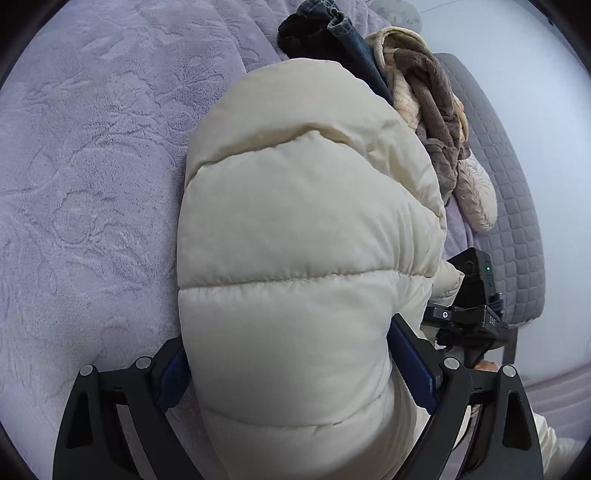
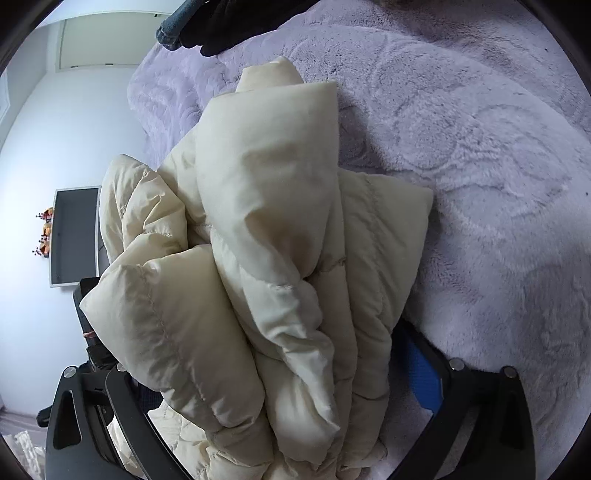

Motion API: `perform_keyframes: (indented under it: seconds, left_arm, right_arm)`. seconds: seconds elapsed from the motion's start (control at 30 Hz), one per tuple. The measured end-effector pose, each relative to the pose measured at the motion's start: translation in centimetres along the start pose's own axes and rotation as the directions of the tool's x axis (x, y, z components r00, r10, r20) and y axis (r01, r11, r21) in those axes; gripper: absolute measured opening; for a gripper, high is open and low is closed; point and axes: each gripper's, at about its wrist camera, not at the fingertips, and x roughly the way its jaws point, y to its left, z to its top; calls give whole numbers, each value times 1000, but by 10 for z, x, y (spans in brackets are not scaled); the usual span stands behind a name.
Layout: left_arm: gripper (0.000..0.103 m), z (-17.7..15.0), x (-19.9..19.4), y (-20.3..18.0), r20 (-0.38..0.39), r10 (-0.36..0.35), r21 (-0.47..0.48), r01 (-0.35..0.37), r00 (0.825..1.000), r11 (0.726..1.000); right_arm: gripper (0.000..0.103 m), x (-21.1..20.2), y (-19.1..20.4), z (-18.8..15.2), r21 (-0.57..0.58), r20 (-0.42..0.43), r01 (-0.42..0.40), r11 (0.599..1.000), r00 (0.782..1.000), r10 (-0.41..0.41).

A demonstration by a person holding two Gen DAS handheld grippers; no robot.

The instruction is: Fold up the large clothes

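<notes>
A cream puffer jacket [image 1: 303,229] lies bunched on a lilac plush blanket [image 1: 92,166]. My left gripper [image 1: 295,373] has its blue-padded fingers [image 1: 412,362] pressed on both sides of a thick fold of the jacket. In the right wrist view the same jacket [image 2: 266,258] fills the middle, folded into several puffy layers. My right gripper [image 2: 280,391] has the jacket's bulk between its jaws, with one blue pad [image 2: 424,380] showing at the right; the left finger is mostly hidden by fabric. The right gripper's body [image 1: 469,317] shows beside the jacket in the left wrist view.
A pile of other clothes lies behind the jacket: dark jeans [image 1: 351,40], a black garment [image 1: 306,33] and a brown-and-cream fleece [image 1: 432,107]. A grey quilted mattress edge [image 1: 513,206] borders the blanket. A white wall with a framed grey panel [image 2: 74,236] stands beyond the bed.
</notes>
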Motion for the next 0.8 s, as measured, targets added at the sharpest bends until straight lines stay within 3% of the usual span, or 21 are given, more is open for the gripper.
perform_keyframes:
  seconds: [0.03,0.13,0.2,0.5,0.8]
  left_arm:
    - [89,-1,-1,-4,3,23,7,-23,1000,1000]
    - [87,-4,-7,-17,10,70,21,-70,998,997]
    - [87,-7,-13,-26,16,98,35,-99,995,994]
    - [87,-35,-82,-27,50,174,34,-176,983,984]
    - [87,-76,-133,13,62,283,-58,-280,957,958]
  right_arm:
    - [76,0,3,-2,4,2,-16,1000,1000,16]
    - [56,-6,18,-9,-17,22,-8,1000,1000,9]
    - [53,-10,27,-15,-22,29,-5,1000,1000,6]
    - [52,-6,67,-48,-36,16,-62,997,998,62]
    - [52,42,99,-65,-60,-59,-73,995,996,70]
